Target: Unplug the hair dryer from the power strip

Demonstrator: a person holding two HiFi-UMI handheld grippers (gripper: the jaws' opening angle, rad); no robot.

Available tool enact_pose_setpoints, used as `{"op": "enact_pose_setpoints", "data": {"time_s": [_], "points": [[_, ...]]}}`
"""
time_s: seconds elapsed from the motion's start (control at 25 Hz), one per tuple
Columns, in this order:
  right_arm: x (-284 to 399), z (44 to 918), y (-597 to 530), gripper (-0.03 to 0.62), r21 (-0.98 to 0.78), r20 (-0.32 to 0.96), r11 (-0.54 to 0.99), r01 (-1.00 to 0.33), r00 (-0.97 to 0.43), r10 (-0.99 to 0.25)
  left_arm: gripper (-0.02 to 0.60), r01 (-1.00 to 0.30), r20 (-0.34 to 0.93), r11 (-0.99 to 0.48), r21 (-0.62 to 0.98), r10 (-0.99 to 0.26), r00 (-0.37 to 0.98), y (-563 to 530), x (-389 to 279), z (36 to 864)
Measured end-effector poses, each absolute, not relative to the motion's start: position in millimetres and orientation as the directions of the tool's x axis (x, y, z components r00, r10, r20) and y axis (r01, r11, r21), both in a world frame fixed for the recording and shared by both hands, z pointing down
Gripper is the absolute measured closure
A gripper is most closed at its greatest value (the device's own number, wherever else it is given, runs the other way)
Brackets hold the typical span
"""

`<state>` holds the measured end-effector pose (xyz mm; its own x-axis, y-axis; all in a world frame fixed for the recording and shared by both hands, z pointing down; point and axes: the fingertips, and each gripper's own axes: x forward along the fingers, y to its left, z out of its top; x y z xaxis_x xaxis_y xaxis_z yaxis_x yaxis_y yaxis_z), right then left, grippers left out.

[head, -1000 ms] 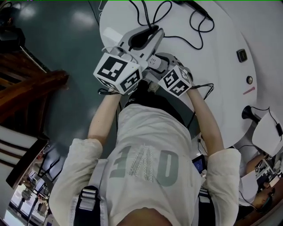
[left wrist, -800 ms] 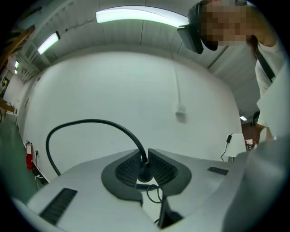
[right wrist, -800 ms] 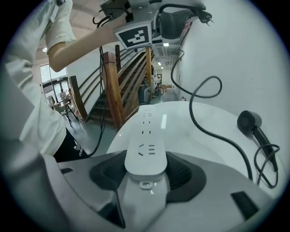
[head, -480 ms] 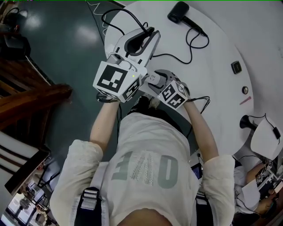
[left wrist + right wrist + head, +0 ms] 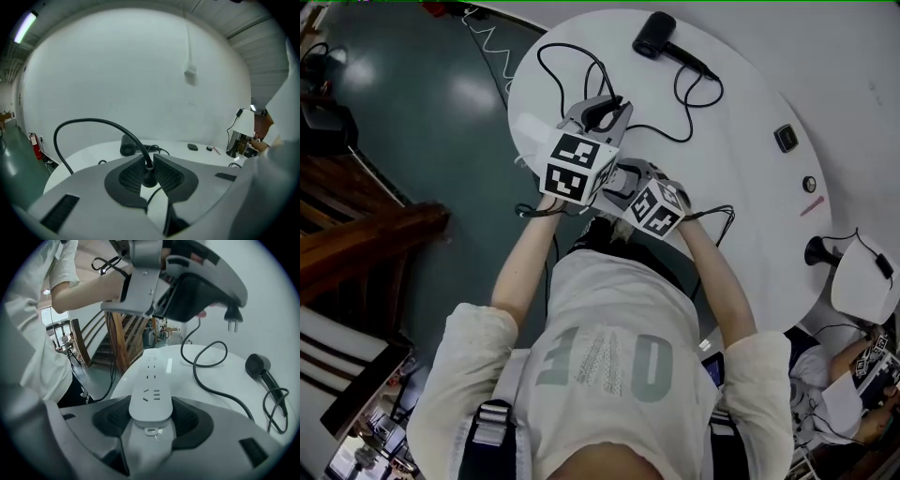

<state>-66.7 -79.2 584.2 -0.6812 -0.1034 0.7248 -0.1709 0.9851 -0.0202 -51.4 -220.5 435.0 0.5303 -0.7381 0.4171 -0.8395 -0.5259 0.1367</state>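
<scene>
Right gripper view, bottom centre: grips one end of power strip (image 5: 151,380) in right gripper (image 5: 150,417), pinning it to white table (image 5: 211,357) against the pull. Upper right: holds freed plug (image 5: 232,317) aloft, prongs bare, in left gripper (image 5: 211,298), clamped on its neck. Right edge: leaves hair dryer (image 5: 258,365) lying flat, cable (image 5: 202,384) snaking slack between.

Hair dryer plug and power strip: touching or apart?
Apart. The right gripper view shows the plug, prongs bare, held in the air by the left gripper, clear above the power strip.
</scene>
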Motion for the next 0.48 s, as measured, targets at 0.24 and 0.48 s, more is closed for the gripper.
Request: {"op": "enact_pose_setpoints", "data": {"time_s": [0.24,0.48], "points": [[-67.1,584.2,-79.1,0.33,-0.019,0.723,0.985,-0.173,-0.682,-0.106,0.528,-0.847,0.513,-0.508,0.155,-0.691,0.509,-217.2,-42.4,489.7],[-65.6,585.3,-79.1,0.33,-0.02,0.723,0.985,-0.171,-0.683,-0.104,0.512,-0.861,0.563,-0.484,0.154,-0.674,0.479,-217.5,-41.9,511.8]]}}
